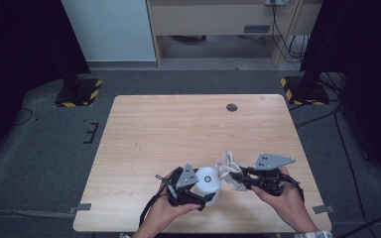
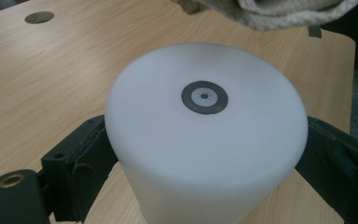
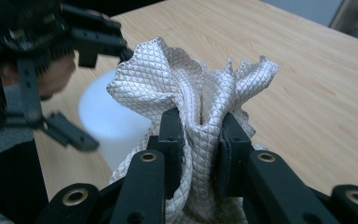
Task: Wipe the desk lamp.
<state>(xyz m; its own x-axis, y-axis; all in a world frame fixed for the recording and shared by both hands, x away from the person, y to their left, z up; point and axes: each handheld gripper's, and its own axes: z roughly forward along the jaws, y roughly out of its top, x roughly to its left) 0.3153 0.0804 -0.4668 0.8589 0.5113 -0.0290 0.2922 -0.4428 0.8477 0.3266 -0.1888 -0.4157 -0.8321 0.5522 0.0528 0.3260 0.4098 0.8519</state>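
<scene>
White cylinder [image 1: 209, 181] sits near the front edge of the wooden surface [image 1: 178, 129], on the left of the action, with the left tongs [image 1: 198, 196] clamped around its sides, one black jaw on each flank. Looks like frosted, smooth plastic with a flat top and a small grey ring dead centre, so probably light, rigid and a bit slippery; gripping low across the widest part seems the safe bet. Just to its right, the cloth [image 1: 229, 171] is bunched up and lifted, pinched tight in the right tongs [image 1: 238, 174]. It's cream, quilted in a tiny diamond pattern, soft and floppy, so it'll drape wherever you let it; grabbing a gathered fold like this makes sense.
</scene>
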